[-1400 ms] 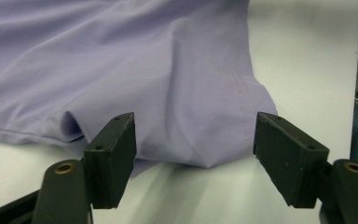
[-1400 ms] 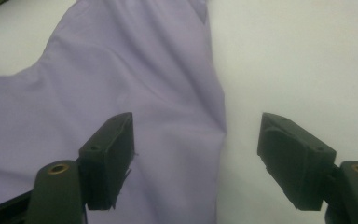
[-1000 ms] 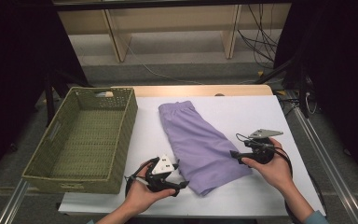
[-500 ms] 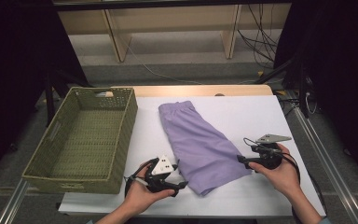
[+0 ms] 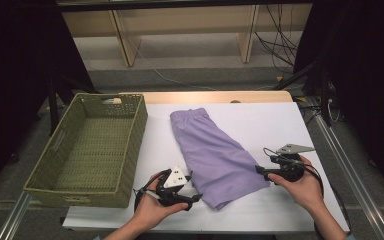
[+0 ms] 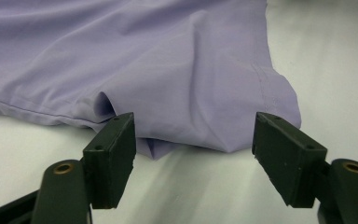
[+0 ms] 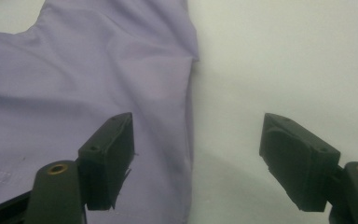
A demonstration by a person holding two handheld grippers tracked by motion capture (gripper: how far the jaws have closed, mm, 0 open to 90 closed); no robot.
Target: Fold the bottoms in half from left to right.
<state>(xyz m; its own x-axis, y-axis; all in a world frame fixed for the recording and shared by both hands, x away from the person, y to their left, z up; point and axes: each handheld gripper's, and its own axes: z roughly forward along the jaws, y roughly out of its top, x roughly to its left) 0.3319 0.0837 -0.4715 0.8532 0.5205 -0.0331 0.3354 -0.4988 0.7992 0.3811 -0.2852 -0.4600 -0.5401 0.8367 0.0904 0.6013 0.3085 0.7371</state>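
Note:
Purple shorts (image 5: 212, 152) lie flat and slanted on the white table (image 5: 270, 125). My left gripper (image 5: 194, 187) sits low at their near-left hem, open. In the left gripper view its jaws (image 6: 193, 140) stand wide apart, just short of the folded hem corner (image 6: 168, 60), and do not touch it. My right gripper (image 5: 260, 171) is at the shorts' near-right edge, also open. Its jaws (image 7: 198, 140) have just been closing slightly. The cloth edge (image 7: 74, 70) lies between them, one pad over fabric and the other over bare table, neither pressing.
A green woven basket (image 5: 137, 145) stands empty at the table's left, close to my left hand. Bare white table lies right of the shorts. A wooden strip borders the far edge, and metal rails run along both sides.
My right gripper has drawn slightly back to the right and toward the near edge, off the shorts' side. The left gripper and the shorts have stayed put.

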